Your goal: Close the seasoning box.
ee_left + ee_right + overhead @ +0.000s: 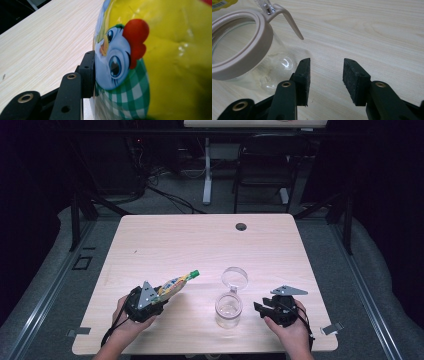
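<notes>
I'm holding the pouch [176,284] in the left gripper [161,296] at the near-left of the table [200,240], w/ the pads clamping on it; in the left gripper view one black pad is pressing flat against the printed side, right by the cartoon chick's face [112,62], and the yellow and green-check pouch is hiding the other jaw. From the high view the pouch is pointing up and to the right, green cap [194,273] at the far end, tilted toward the glass jar [228,309] but apart from it. The jar is standing upright near the front edge, approx. mid-table, between my two hands. Its clear hinged lid [234,278] is lying open behind it, on the far side. I'm keeping the right gripper [262,308] just right of the jar, jaws apart w/ bare table between them, nothing gripped. In the right gripper view the jar's beige rim [239,47] is sitting to the left of the jaws, beige latch tab [290,21] sticking out toward them, not touching. Can't tell whether the jar is holding anything; the glass is looking clear w/ a faint smear low down. My left hand [125,322] and right hand [292,327] are coming in from the bottom edge.
</notes>
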Available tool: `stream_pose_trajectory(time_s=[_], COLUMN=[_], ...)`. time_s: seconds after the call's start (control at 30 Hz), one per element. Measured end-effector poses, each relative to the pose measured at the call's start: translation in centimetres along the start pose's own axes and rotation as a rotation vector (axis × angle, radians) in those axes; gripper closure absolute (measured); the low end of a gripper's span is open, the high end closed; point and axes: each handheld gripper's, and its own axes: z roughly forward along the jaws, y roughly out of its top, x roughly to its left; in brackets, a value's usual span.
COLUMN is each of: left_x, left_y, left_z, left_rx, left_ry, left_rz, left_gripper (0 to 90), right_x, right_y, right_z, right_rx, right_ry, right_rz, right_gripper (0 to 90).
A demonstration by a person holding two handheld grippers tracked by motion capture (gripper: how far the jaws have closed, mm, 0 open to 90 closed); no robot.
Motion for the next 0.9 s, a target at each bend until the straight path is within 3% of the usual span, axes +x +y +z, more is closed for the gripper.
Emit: stream_pose_trajectory(time_s=[0.47,0.9], left_x=[-0.6,-1.4], left_y=[0.3,0.6], left_z=[-0.1,-0.1], left_rx=[0.023,0.044], left_ry=[0.024,0.082], left_rz=[0.060,0.127], left_gripper=[58.0,58.0], right_x=[0.2,0.1], right_y=[0.0,-0.1], right_z=[-0.1,0.0], right_rx=[-0.002,-0.007], right_ry=[-0.016,-0.018], right_rz=[-0.023,-0.018], right_gripper=[59.0,59.0])
